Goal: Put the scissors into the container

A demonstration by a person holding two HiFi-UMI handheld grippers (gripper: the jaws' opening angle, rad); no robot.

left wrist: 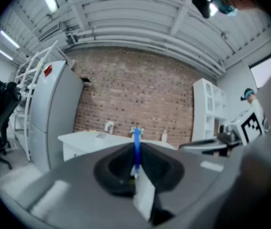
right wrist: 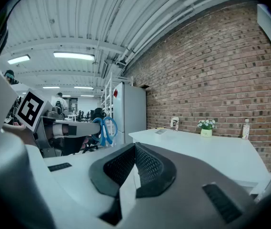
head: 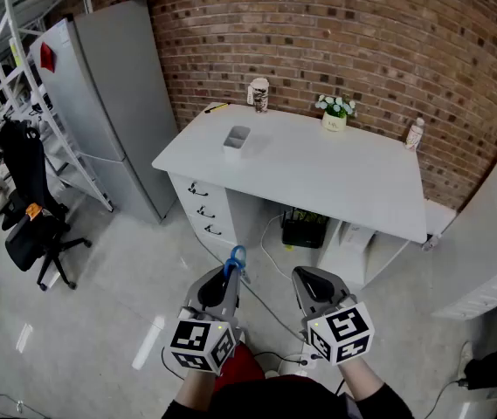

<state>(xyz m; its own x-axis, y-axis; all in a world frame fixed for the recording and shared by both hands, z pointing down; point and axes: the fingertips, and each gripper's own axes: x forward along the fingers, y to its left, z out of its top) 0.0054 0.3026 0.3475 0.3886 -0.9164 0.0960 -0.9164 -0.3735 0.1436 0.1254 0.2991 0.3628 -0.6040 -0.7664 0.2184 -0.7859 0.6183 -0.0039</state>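
Our left gripper (head: 227,279) has its jaws clamped narrow on the scissors (head: 236,257). Their long axis runs along the jaws, and the blue handle loops stick out past the tips, pointing ahead. Our right gripper (head: 307,279) has its jaws together, with nothing between them.

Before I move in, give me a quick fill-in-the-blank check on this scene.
The scissors have ___ handles.
The left tongs grip them; the right tongs hold ___.
The container stands on a desk coloured ___.
Missing: blue, nothing, white.
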